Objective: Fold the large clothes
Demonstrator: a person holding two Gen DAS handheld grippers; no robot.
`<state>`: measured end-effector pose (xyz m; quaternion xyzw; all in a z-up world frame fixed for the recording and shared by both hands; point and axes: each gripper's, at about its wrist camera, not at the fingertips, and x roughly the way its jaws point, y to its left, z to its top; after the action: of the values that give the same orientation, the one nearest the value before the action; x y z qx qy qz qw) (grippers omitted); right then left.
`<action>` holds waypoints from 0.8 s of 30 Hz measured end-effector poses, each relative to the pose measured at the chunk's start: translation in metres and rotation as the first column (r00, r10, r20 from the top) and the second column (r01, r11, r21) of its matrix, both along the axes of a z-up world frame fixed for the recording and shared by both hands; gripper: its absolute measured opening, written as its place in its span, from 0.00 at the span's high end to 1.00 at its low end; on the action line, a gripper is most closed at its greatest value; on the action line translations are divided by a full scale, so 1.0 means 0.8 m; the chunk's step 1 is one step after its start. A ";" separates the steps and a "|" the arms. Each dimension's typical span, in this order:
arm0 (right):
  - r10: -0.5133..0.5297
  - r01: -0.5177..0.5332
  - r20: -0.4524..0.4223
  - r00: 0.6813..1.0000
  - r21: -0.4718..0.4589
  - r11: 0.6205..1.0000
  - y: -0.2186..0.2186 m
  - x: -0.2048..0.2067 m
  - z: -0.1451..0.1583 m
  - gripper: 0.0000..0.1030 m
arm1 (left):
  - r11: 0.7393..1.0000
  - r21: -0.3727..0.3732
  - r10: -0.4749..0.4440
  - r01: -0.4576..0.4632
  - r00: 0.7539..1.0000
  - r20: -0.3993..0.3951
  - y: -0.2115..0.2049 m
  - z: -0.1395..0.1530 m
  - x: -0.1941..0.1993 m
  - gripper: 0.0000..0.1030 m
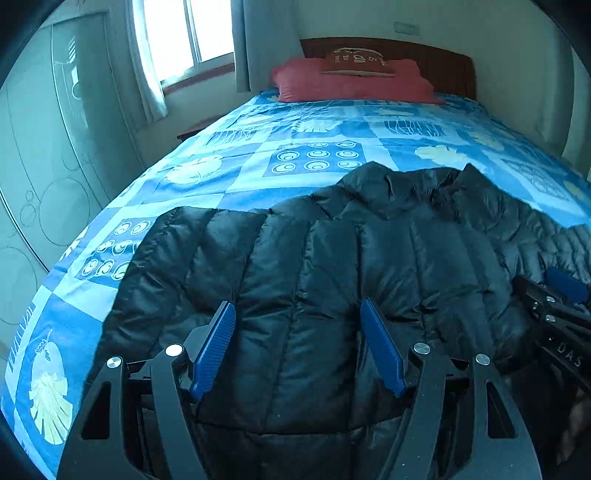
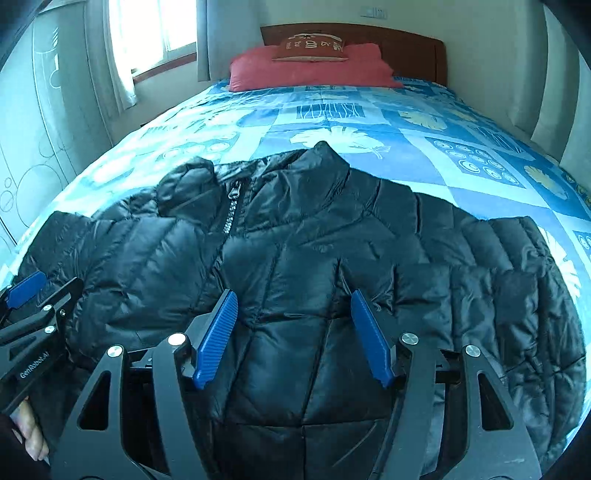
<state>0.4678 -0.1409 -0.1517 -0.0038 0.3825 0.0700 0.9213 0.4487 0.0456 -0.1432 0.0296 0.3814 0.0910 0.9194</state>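
Observation:
A black quilted puffer jacket lies spread flat, front up, across the near end of the bed, collar pointing toward the headboard. In the right wrist view the jacket shows its zipper partly open at the collar. My left gripper is open and empty, hovering just above the jacket's left half. My right gripper is open and empty, above the right half. Each gripper appears at the edge of the other's view: the right one and the left one.
The bed has a blue patterned cover. A red pillow and a small brown cushion lie by the wooden headboard. A window with curtains and a wardrobe stand on the left; a wall on the right.

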 end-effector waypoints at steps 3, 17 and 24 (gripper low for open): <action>0.000 0.000 0.010 1.000 -0.004 1.000 0.002 -0.002 -0.004 0.38 | 1.000 -0.001 0.004 -0.004 1.000 0.009 0.000 -0.005 -0.001 0.31; -0.015 0.014 0.049 0.999 0.032 0.999 -0.010 -0.015 0.007 0.36 | 1.000 0.025 0.010 -0.010 1.000 0.004 -0.001 -0.009 0.001 0.31; -0.041 0.036 0.075 0.996 0.065 0.997 -0.036 -0.054 0.029 0.36 | 0.999 0.026 0.019 -0.019 1.000 -0.003 -0.002 -0.005 0.002 0.27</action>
<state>0.4247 -0.1696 -0.1285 0.0300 0.3444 0.0644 0.9361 0.4503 0.0440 -0.1474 0.0379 0.3818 0.1047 0.9175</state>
